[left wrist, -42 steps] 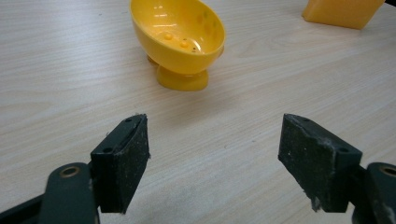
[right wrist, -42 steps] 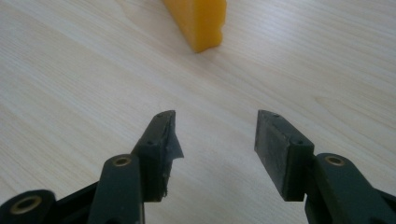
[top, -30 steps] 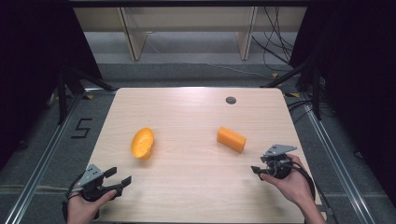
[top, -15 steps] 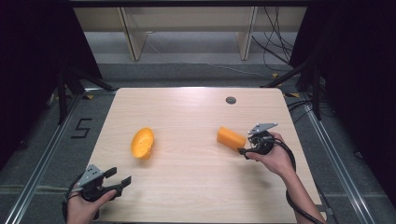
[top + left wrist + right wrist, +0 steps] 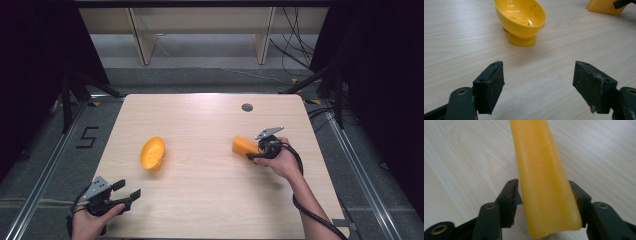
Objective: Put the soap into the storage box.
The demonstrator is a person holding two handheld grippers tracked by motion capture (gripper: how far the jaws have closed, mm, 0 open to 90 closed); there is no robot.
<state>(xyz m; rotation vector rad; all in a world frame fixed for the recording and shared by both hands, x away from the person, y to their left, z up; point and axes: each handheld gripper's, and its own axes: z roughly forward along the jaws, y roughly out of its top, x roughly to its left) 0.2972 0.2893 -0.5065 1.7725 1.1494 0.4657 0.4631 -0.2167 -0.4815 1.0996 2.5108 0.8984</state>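
Where the person's left hand comes in at the bottom left of the high view, the left gripper (image 5: 131, 197) rests at the near left corner of the bench (image 5: 200, 210), its jaws spread wide with nothing between them. In the left gripper view the two black pads (image 5: 489, 86) stand well apart over bare wood and face the yellow bowl.

Further right, at the left middle of the bench, the yellow bowl (image 5: 152, 153) lies tipped on its side. The left gripper view shows its opening turned upward and toward the camera, its short foot (image 5: 521, 41) against the wood, and small dots on its inner wall.

Right of centre lies the orange block (image 5: 244, 146), a long piece with a rounded, ridged top, set at a slant on the bench and well apart from the bowl. Toward the far edge sits a small dark round hole (image 5: 247, 107).

At the right, the person's right hand holds the right gripper (image 5: 252, 153) at the block's near end. Its jaws have just been closing, with the block between them. In the right gripper view the block (image 5: 541, 177) runs away from the camera between the two jaws; the right pad lies against its side and the left pad (image 5: 511, 197) is just beside it, so the gripper is grasping the block. A black cable (image 5: 305, 212) trails back along the forearm.
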